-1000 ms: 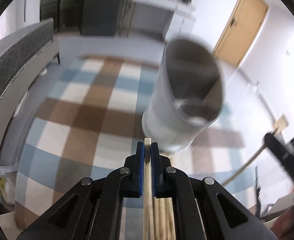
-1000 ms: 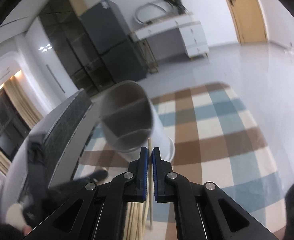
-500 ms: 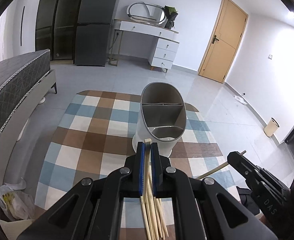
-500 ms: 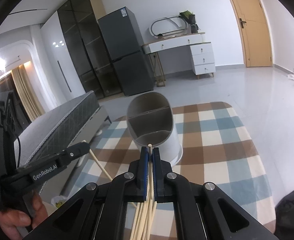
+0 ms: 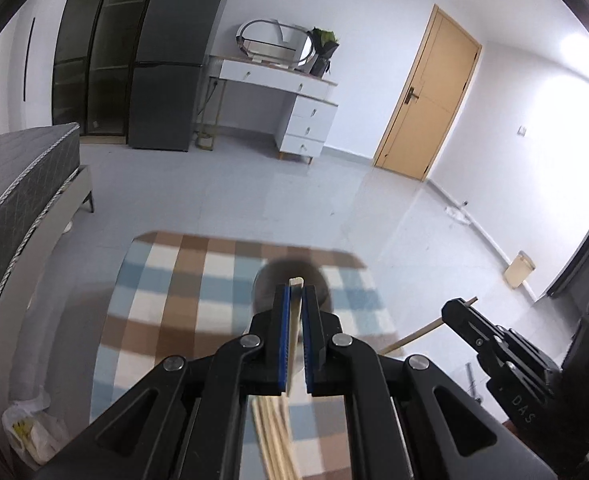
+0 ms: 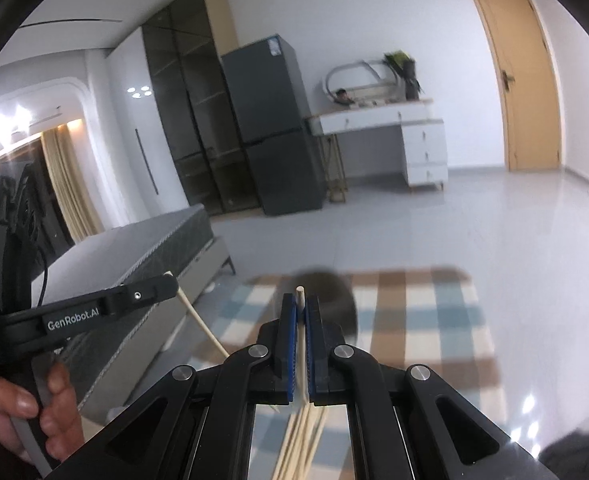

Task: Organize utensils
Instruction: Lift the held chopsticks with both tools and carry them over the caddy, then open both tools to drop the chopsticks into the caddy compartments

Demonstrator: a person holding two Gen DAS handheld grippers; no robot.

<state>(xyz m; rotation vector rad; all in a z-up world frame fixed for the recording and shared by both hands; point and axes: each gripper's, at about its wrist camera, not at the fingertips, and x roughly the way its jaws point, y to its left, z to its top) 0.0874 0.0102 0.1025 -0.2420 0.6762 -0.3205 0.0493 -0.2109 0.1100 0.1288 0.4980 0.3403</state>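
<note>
Lifted well above holder point(image 5: 290, 286) now, both claws. Left claw point(image 5: 295, 292) pinches chopstick point(image 5: 295, 281); right claw point(image 6: 301, 304) pinches another point(image 6: 299, 290). Light, stiff, slippery; best gripped mid-shaft.

Home bedroom: bed point(image 5: 10, 184); dresser point(image 5: 290, 92); fridge point(image 5: 174, 60)

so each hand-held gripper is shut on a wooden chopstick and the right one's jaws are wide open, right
Not quite. The right hand-held gripper is shut on a chopstick too, as the right wrist view shows. The left hand-held gripper is likewise shut on its chopstick.
</note>
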